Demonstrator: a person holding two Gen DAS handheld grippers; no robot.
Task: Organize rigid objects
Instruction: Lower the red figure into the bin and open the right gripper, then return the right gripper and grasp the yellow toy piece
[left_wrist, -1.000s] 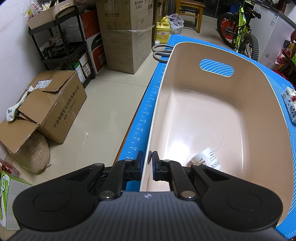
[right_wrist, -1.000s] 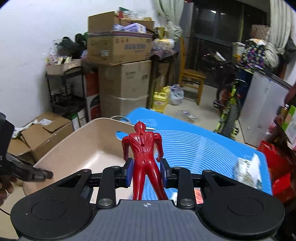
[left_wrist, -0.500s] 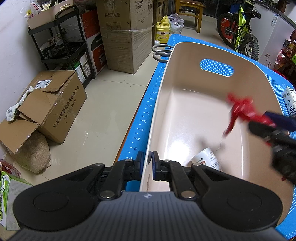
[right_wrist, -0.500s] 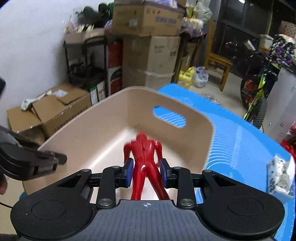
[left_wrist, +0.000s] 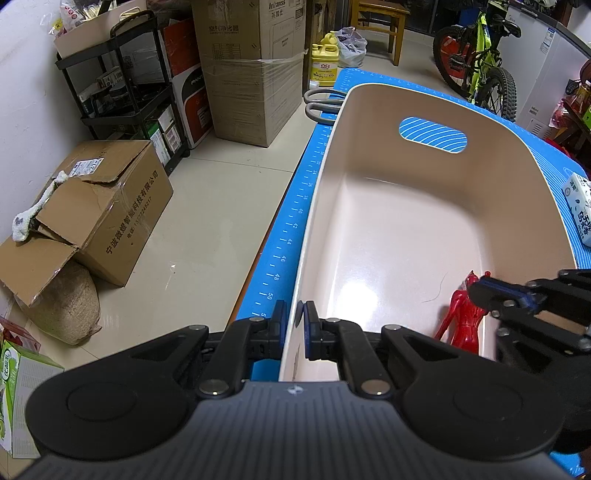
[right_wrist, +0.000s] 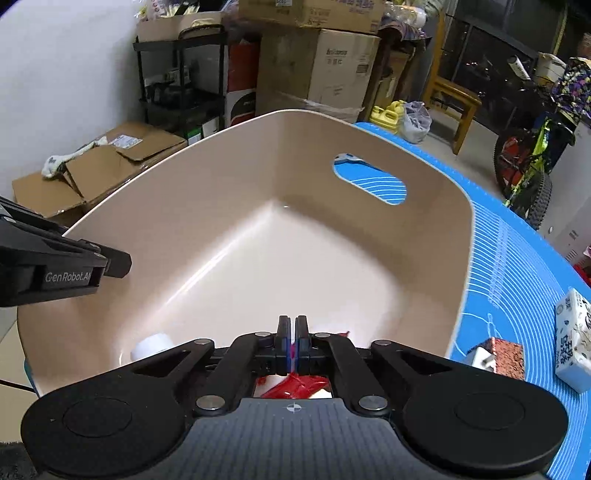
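A beige tub (left_wrist: 424, 221) (right_wrist: 258, 240) stands on the blue mat (left_wrist: 284, 251). My left gripper (left_wrist: 294, 321) (right_wrist: 110, 262) is shut on the tub's near-left rim. A red toy figure (left_wrist: 461, 317) (right_wrist: 295, 384) stands leaning on the tub floor at the near right. My right gripper (right_wrist: 292, 343) (left_wrist: 480, 293) reaches down into the tub at the figure's shoulder. Its jaws are closing almost together, and a thin sliver of red shows pinched between the pads. Most of the figure is hidden under the fingers in the right wrist view.
A white bottle (right_wrist: 151, 345) lies in the tub's near-left corner. Grey-handled scissors (left_wrist: 325, 103) lie beyond the tub. A tissue pack (right_wrist: 572, 347) (left_wrist: 580, 210) and a small brown-topped box (right_wrist: 498, 354) sit on the mat to the right. Cartons crowd the floor at left.
My right gripper came over the tub and sank into it with the red figure. Its jaws narrowed from the figure's waist to a thin part. The left gripper stayed clamped on the rim.
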